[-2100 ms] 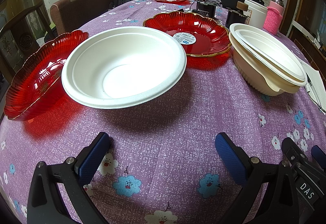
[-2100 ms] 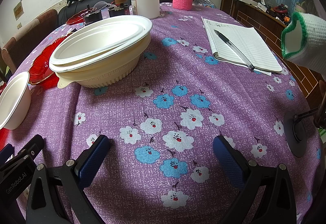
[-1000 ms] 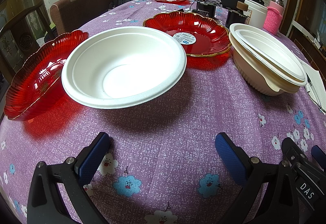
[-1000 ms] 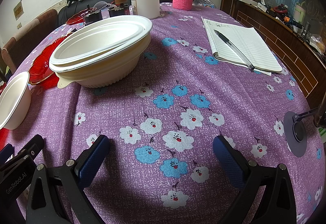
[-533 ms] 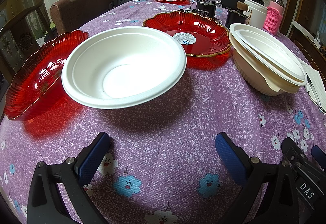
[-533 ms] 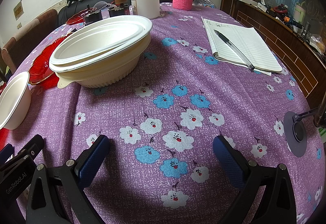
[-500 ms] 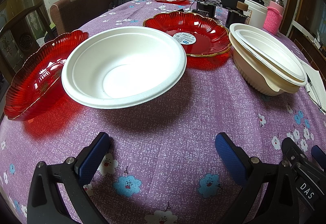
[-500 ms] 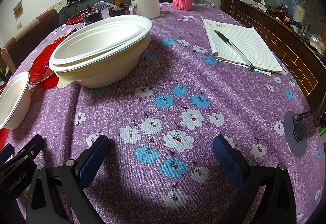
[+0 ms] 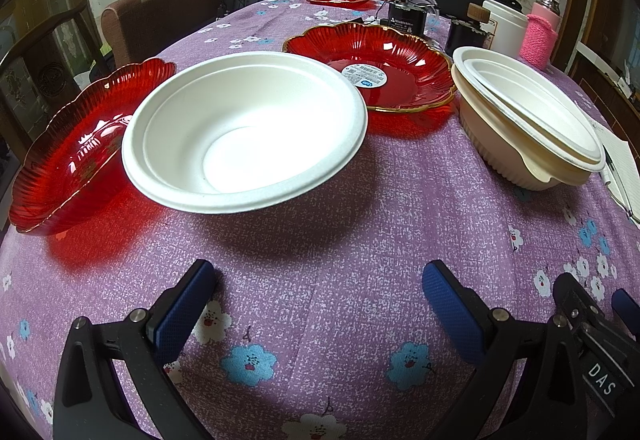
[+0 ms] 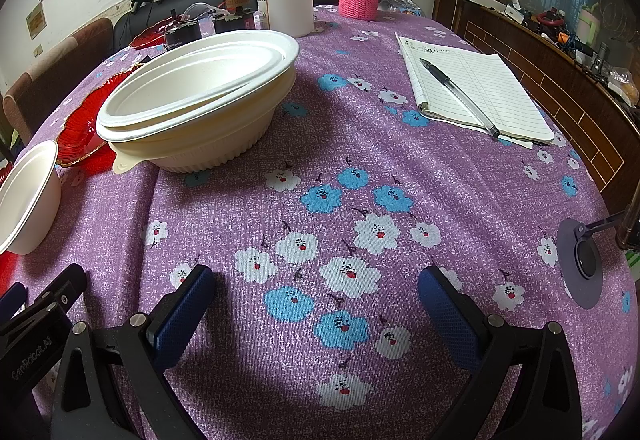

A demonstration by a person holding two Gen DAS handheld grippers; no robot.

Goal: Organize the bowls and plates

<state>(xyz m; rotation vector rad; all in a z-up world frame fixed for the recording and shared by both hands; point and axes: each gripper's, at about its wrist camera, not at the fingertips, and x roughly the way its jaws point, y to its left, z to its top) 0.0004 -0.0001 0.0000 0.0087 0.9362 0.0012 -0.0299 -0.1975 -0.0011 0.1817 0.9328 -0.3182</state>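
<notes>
Nothing on the table has moved since the earlier frames; only a white and green knitted thing at the right edge of the right wrist view is gone. Both grippers rest low near the front edge of the table (image 9: 320,224). The left gripper (image 9: 318,288) is spread wide and holds nothing, and the right gripper (image 10: 316,294) is the same. A white bowl (image 9: 244,132) stands just ahead of the left gripper, between two red plates: one (image 9: 68,144) at the left edge, one (image 9: 372,64) behind. Stacked cream bowls (image 10: 200,100) sit toward the right, near a notebook (image 10: 476,88) with a pen (image 10: 460,96).
</notes>
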